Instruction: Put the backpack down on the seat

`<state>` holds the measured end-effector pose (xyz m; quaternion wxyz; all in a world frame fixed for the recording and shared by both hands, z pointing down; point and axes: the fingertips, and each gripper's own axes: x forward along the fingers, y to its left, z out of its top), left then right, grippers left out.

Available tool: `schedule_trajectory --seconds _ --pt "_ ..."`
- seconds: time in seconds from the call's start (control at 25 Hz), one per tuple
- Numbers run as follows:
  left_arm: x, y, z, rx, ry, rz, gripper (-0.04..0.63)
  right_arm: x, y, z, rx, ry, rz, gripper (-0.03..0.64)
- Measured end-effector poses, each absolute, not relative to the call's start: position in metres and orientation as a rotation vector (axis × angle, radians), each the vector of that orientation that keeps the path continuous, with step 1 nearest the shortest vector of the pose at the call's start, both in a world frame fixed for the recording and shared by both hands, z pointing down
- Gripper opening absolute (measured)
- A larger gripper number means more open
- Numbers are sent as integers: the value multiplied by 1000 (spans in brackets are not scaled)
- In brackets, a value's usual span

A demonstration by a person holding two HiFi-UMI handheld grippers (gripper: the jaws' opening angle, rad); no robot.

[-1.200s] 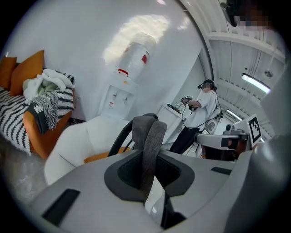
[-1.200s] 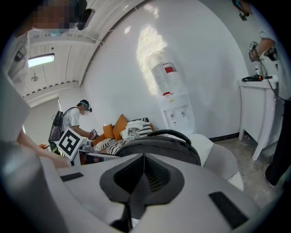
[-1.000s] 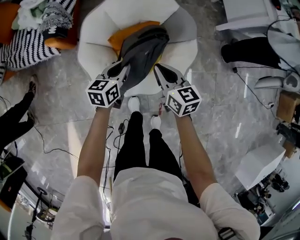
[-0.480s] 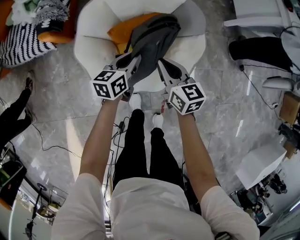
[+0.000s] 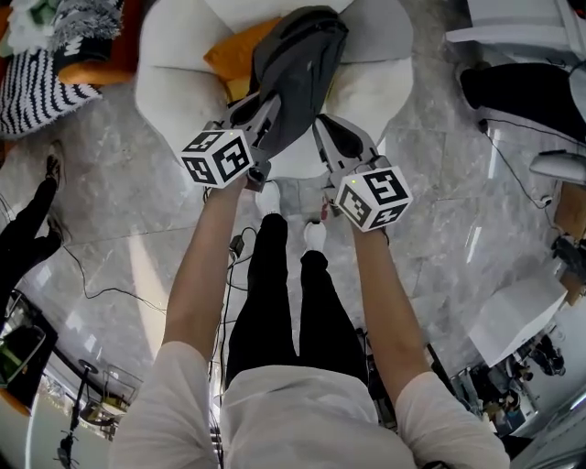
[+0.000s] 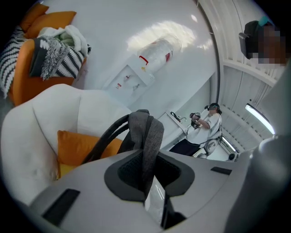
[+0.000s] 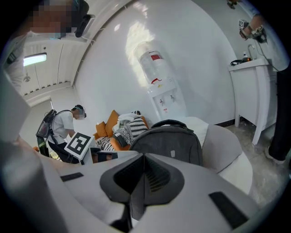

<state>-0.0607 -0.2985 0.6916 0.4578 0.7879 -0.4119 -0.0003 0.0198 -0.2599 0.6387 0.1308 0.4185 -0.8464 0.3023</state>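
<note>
A grey backpack hangs over the seat of a white armchair, above an orange cushion. My left gripper is at the bag's lower left edge. In the left gripper view it is shut on a grey strap that rises out of the jaws. My right gripper sits just right of the bag's lower end. In the right gripper view its jaws stand shut, and I make out nothing between them. The backpack stands upright just ahead.
An orange sofa with a striped blanket is at the far left. Cables trail over the marble floor. White furniture stands at the top right. My white shoes are at the chair's front edge. Another person stands beyond.
Both grippers have sunk together with the backpack. The bag now lies further over the seat and the cushion, nearer the chair's back.
</note>
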Motion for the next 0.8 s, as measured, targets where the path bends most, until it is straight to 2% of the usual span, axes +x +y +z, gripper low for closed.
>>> schedule_trajectory --seconds 0.8 --pt "-98 -292 751 1911 -1068 31 61 -5 -254 685 1152 -2462 926 25"
